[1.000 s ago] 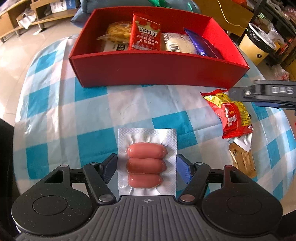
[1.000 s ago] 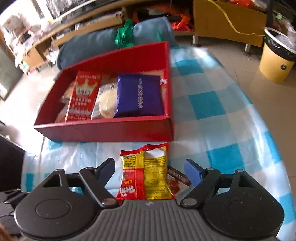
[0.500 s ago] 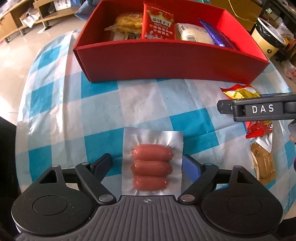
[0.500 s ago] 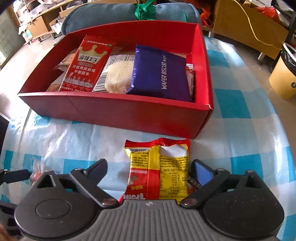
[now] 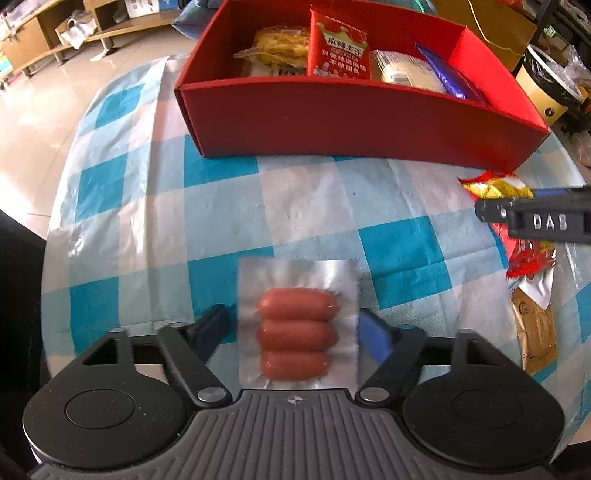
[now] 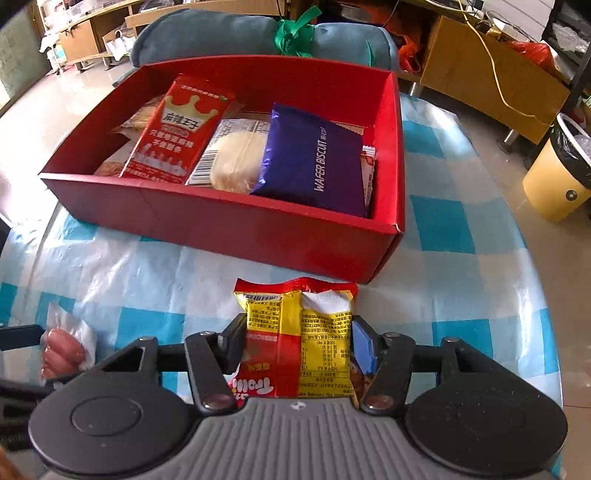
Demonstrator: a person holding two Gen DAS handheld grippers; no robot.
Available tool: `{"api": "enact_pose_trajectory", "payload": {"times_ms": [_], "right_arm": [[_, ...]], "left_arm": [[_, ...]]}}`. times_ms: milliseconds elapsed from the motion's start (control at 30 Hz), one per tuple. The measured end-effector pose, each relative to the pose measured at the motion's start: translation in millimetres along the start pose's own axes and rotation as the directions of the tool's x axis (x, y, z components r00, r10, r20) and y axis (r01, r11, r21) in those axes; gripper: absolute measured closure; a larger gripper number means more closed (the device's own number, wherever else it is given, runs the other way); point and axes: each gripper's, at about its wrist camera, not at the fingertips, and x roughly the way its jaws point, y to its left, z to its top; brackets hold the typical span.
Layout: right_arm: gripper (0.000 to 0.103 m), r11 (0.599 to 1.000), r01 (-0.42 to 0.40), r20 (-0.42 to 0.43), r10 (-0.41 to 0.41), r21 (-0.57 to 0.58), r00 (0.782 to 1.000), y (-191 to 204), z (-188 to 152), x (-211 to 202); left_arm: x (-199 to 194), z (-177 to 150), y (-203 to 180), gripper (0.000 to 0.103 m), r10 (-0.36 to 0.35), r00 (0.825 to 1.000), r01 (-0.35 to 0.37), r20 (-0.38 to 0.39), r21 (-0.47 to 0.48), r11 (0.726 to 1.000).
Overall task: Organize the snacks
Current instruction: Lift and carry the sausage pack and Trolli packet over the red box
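Note:
A clear pack of three sausages [image 5: 297, 328] lies flat on the blue-checked tablecloth. It sits between the fingers of my left gripper [image 5: 291, 328], whose jaws are closing; a thin gap still shows at the left finger. My right gripper [image 6: 299, 343] is closing on a yellow and red snack bag [image 6: 299, 325], with its pads against both sides of the bag. The red box [image 6: 221, 225] stands just beyond and holds a red crown packet [image 6: 177, 136], a purple wafer biscuit pack [image 6: 314, 162] and other snacks. The right gripper [image 5: 535, 221] also shows at the right edge of the left wrist view.
A brown sachet [image 5: 535, 332] lies on the cloth by the snack bag. The round table's edge [image 6: 532, 295] curves close on the right. Beyond it are a yellow bin [image 6: 554, 177], wooden furniture and a blue-grey cushion roll [image 6: 221, 33] behind the box.
The right jaws spread wide, then closed in on the snack bag, and the gripper came nearer the red box. The left jaws widened, then narrowed around the sausage pack.

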Motion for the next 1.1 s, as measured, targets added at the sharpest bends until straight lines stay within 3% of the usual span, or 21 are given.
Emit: {"api": "enact_pose_trajectory", "payload": {"times_ms": [167, 433, 500, 767, 833, 900, 1000, 1100], "right_arm": [[0.052, 1.0, -0.014, 0.043, 0.014, -0.012, 0.999, 4.3, -1.6, -17.1], [0.053, 0.997, -0.072, 0.09, 0.075, -0.041, 0.993, 17.9, -0.7, -38.3], [0.062, 0.996, -0.079, 0.099, 0.083, -0.049, 0.992, 19.4, -1.2, -41.1], [0.065, 0.991, -0.13, 0.049, 0.131, -0.023, 0.99, 16.4, 1.9, -28.5], [0.062, 0.99, -0.139, 0.034, 0.139, 0.003, 0.99, 12.0, 1.4, -24.2], [0.047, 0.988, -0.152, 0.013, 0.152, 0.004, 0.988, 8.7, 3.5, -20.2], [0.032, 0.988, -0.152, -0.005, 0.151, -0.025, 0.988, 12.4, 9.5, -10.0], [0.031, 0.984, -0.163, -0.062, 0.159, -0.065, 0.985, 25.5, 9.4, 5.0]], "left_arm": [[-2.6, 4.2, 7.4, 0.028, -0.026, 1.0, 0.026, -0.004, -0.051, 0.998], [-15.5, 4.0, -0.3, 0.028, -0.018, 0.999, 0.02, 0.047, -0.029, 0.999], [-17.7, 5.4, -1.8, 0.028, -0.008, 0.998, 0.01, 0.058, -0.024, 1.0], [-22.2, 9.3, -3.2, 0.028, -0.02, 0.997, 0.022, 0.07, -0.031, 0.999], [-20.9, 9.0, -1.9, 0.028, -0.025, 0.998, 0.027, 0.062, -0.032, 0.999], [-18.4, 8.6, 0.4, 0.027, -0.03, 0.998, 0.032, 0.046, -0.04, 0.999], [-13.3, 8.8, 1.4, 0.027, -0.036, 0.999, 0.037, 0.025, -0.044, 0.998], [-9.7, 6.8, -0.1, 0.027, -0.037, 0.999, 0.037, 0.011, -0.028, 0.999]]}}
